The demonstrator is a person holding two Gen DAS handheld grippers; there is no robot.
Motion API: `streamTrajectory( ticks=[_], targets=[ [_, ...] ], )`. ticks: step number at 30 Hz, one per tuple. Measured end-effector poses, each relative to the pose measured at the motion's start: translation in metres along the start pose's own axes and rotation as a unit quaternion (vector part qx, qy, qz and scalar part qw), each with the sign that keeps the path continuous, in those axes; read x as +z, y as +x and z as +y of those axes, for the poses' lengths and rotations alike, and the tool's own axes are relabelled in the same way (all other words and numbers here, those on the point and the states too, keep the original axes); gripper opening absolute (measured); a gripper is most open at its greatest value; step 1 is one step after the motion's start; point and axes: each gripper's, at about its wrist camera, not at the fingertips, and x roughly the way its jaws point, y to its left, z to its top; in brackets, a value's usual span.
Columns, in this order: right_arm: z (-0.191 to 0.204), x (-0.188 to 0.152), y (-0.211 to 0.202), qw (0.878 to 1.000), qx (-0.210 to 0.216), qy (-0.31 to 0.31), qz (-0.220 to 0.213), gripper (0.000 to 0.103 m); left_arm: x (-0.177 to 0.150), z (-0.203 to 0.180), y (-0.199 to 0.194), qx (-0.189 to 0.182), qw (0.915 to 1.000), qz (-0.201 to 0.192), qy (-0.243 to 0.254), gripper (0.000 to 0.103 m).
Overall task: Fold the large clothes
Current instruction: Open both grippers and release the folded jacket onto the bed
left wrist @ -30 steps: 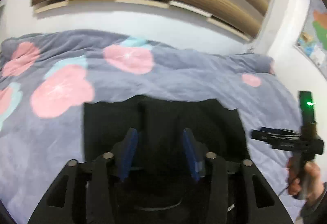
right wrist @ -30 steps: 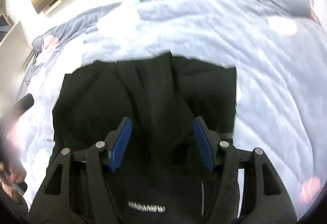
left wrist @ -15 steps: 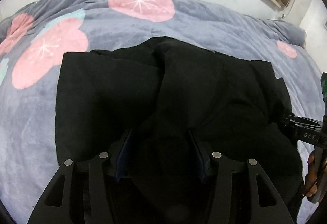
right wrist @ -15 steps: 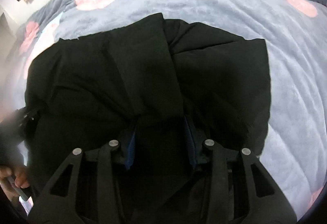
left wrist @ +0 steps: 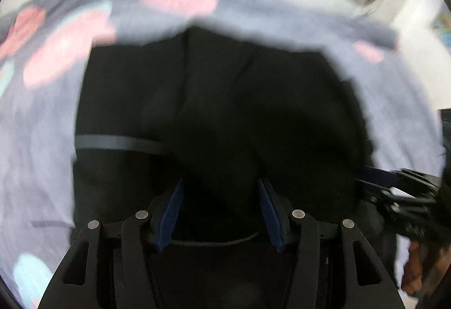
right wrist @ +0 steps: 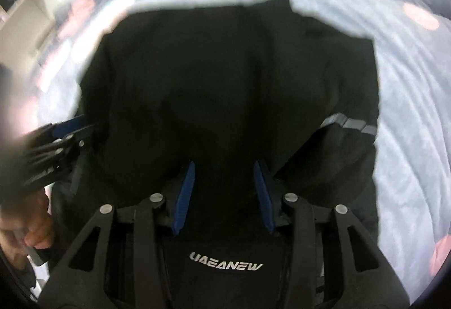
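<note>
The black jacket lies on the bed, on a grey cover with pink flowers. It looks already folded at least one time: the cloth is in layers, its far edge is quite straight, and a grey stripe shows where one layer ends on the right side. I judge the task is somewhere in the middle. The bundle is still wide and not flat, so probably one more fold and some smoothing are left, but the pictures are blurred and I cannot be sure how many folds exist.

The left gripper has a thick bunch of black cloth between its blue pads. The pads stand rather wide apart, and the cloth fills the gap, so I think it grips the jacket at the near edge. The right gripper shows the same: its pads are apart with a fold of cloth between them, and the cloth rises from there like it is pulled. Both seem closed on the jacket, not fully shut. In each view the other gripper appears at the side, near the jacket edge.
</note>
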Motion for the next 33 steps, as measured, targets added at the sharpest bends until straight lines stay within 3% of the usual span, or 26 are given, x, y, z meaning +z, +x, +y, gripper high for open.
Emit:
streamTrajectory(
  ticks=[3, 7, 10, 14, 20, 24, 30, 31, 33],
  targets=[
    [-0.011, -0.007, 0.033, 0.999, 0.016, 0.032, 0.027, 0.039, -0.01, 0.013, 0.024, -0.008, 0.9996, 0.013, -0.024, 0.057],
    [0.0, -0.003, 0.039, 0.999, -0.016, 0.02, 0.029, 0.039, -0.012, -0.017, 0.023, 0.075, 0.9954, -0.002, 0.06, 0.064],
    [0.011, -0.001, 0.039, 0.999, -0.039, 0.005, 0.031, 0.04, -0.015, -0.022, 0.017, 0.086, 0.9938, -0.007, 0.069, 0.064],
    [0.002, -0.006, 0.024, 0.998, -0.012, 0.05, 0.033, 0.039, -0.026, -0.021, -0.014, 0.091, 0.9923, -0.021, 0.081, 0.065],
    [0.007, -0.04, -0.007, 0.997, -0.018, 0.053, 0.045, 0.04, -0.068, -0.018, -0.073, 0.106, 0.9865, -0.028, 0.122, 0.065],
    [0.007, -0.077, -0.037, 0.996, -0.017, 0.075, 0.045, 0.041, -0.095, -0.001, -0.106, 0.114, 0.9878, -0.022, 0.104, 0.065],
    [-0.014, -0.143, -0.078, 0.992, -0.015, 0.114, 0.05, 0.041, -0.141, 0.044, -0.152, 0.097, 0.995, -0.018, 0.018, 0.065],
    [-0.011, -0.134, -0.078, 0.992, -0.017, 0.118, 0.049, 0.041, -0.148, 0.05, -0.158, 0.092, 0.9956, -0.018, 0.004, 0.065],
    [-0.015, -0.151, -0.093, 0.991, -0.024, 0.123, 0.043, 0.041, -0.158, 0.058, -0.168, 0.084, 0.9961, -0.02, -0.016, 0.065]
  ],
)
